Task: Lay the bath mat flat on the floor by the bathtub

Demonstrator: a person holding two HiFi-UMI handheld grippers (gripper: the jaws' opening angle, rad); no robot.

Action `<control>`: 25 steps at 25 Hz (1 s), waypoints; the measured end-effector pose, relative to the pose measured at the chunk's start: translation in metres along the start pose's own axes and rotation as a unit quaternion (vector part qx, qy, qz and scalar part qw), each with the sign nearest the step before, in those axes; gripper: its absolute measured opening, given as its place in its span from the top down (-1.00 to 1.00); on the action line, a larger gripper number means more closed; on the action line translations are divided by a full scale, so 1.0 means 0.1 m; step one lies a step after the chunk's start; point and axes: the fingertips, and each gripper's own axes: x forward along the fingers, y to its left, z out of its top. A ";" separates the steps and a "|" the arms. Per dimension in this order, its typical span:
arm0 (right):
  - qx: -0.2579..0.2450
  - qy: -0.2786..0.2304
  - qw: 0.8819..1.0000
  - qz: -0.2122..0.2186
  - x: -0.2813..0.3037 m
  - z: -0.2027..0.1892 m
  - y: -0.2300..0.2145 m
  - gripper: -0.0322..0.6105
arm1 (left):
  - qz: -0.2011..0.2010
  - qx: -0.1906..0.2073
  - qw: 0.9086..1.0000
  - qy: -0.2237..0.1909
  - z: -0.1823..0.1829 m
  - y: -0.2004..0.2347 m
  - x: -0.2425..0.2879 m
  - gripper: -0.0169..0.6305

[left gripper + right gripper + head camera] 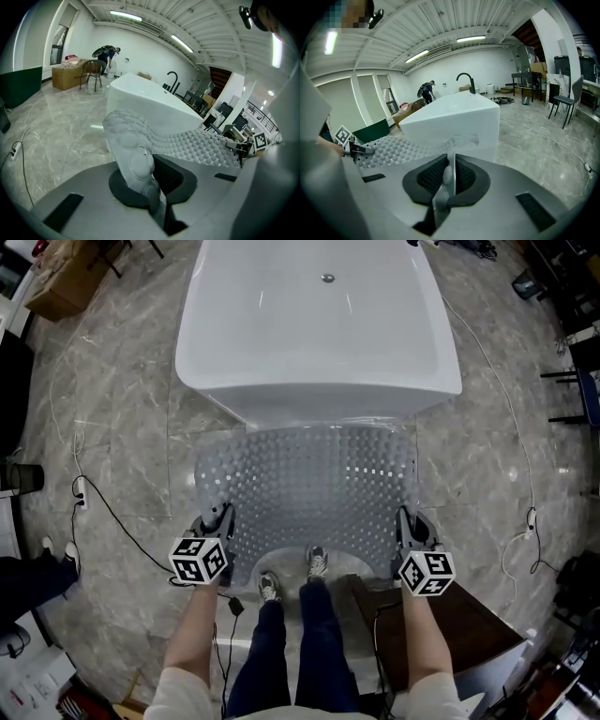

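By tub [319,334], L/R tongs [220,515] [409,517] down-tilted, clamping mat [319,486].

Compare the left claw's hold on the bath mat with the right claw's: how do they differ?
The left claw pinches a thick, bunched fold of the bath mat that rears up above its jaws; the right claw pinches a thin, flat edge. The left claw holds the near left corner, the right claw the near right. Both are shut on the mat, which spans between them before the bathtub.
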 end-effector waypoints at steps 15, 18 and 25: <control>-0.012 0.021 1.000 -0.005 0.61 -0.50 -0.25 0.79 | 0.006 0.004 1.000 0.012 -0.33 0.35 0.64 0.82; -0.020 0.028 0.999 -0.005 0.71 -0.61 -0.32 0.79 | 0.011 0.004 1.000 0.019 -0.43 0.43 0.76 0.82; -0.027 0.038 0.999 -0.003 0.94 -0.81 -0.44 0.79 | 0.017 0.016 0.999 0.032 -0.59 0.57 1.02 0.82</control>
